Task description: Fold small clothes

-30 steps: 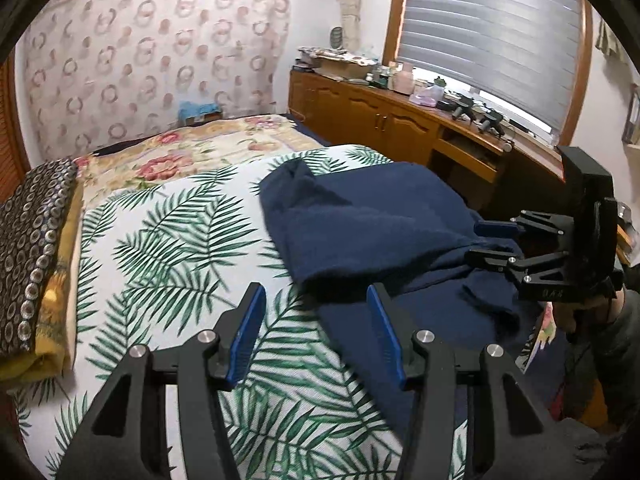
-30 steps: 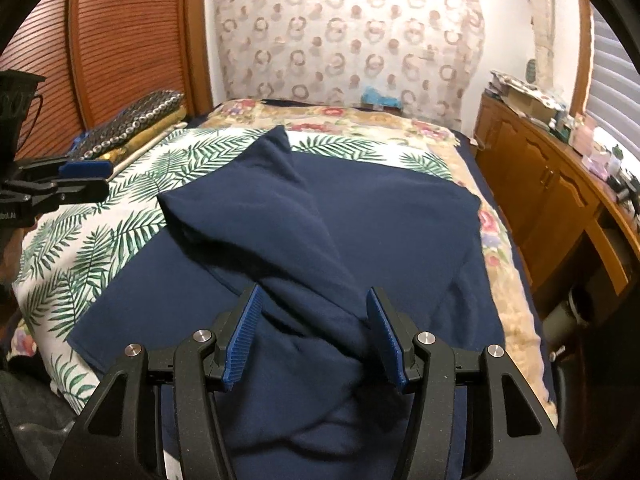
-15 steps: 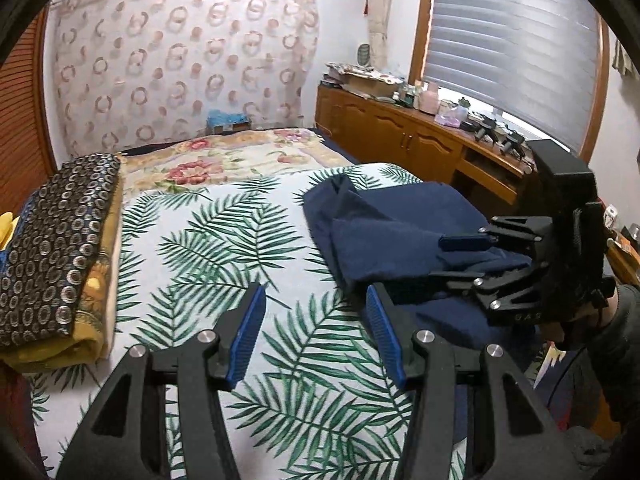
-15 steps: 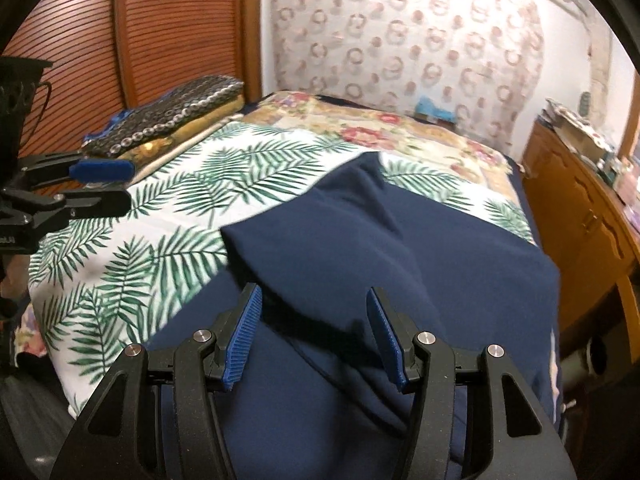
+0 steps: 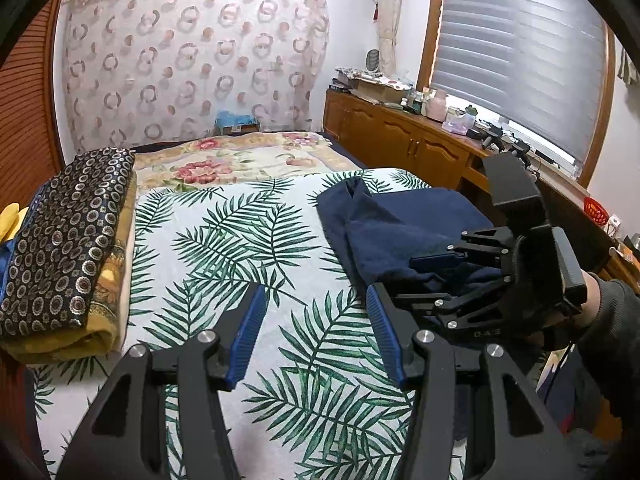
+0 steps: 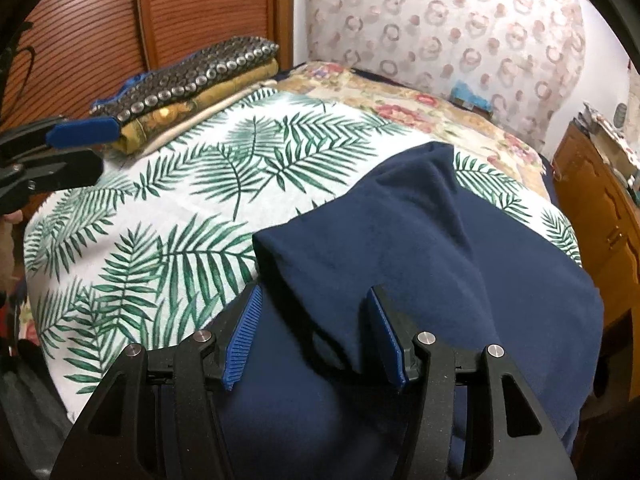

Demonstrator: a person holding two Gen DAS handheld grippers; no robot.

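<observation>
Left gripper [image 5: 316,332]: jaws parted, nothing between the pads, poised over bare palm-leaf bedspread [image 5: 224,240].

Right gripper [image 6: 316,340]: jaws parted, poised low over navy garment [image 6: 440,264]; cloth lies under and between the fingers, no pinch visible. Same gripper, in the left wrist view [image 5: 436,276]: just above the garment's near edge.

Navy garment: on the right side of the bed, one flap or sleeve laid across the body, rumpled, edges not squared. Which kind of garment, cannot tell.

Folded patterned cloths [image 5: 68,236]: stacked at the bed's left edge, well apart from the garment.

Progress, as judged: early to middle. One fold-over apparently made; further folds, smoothing and stacking left.
</observation>
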